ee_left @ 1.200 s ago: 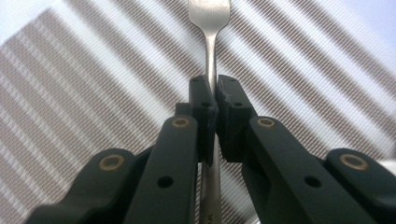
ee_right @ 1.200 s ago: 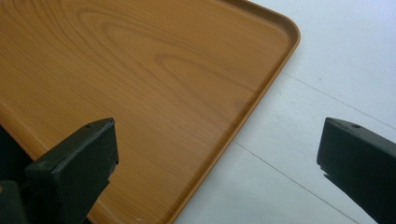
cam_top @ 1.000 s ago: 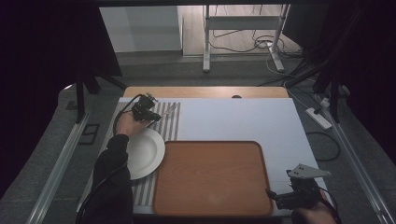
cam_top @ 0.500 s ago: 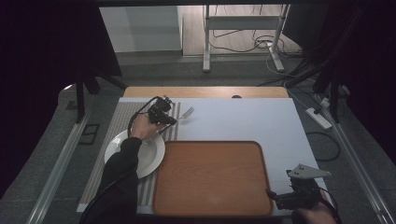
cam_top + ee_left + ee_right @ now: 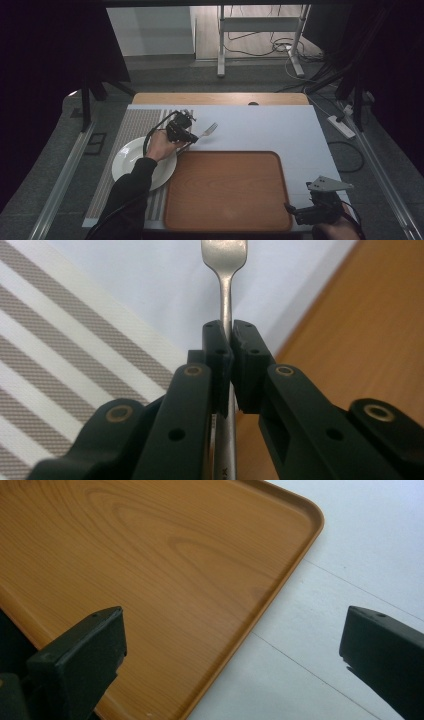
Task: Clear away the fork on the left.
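My left gripper (image 5: 192,141) is shut on the handle of a silver fork (image 5: 208,131), just past the far left corner of the wooden tray (image 5: 225,187). In the left gripper view the fork (image 5: 226,285) runs up between my closed jaws (image 5: 230,347), tines away from me, over the white tabletop. A white plate (image 5: 131,161) lies on the striped placemat (image 5: 131,131) under my left forearm. My right gripper (image 5: 291,210) rests at the near right corner of the tray. Its jaws stand wide open (image 5: 232,645) with nothing between them, above the tray's corner (image 5: 150,565).
The tabletop (image 5: 280,130) is white and bare beyond and to the right of the tray. A power strip (image 5: 341,126) lies off the table's right edge, with cables and a metal stand (image 5: 260,30) on the floor behind.
My left hand has carried the fork to the right, from over the striped placemat to the tray's far left corner. The right gripper has stayed where it was.
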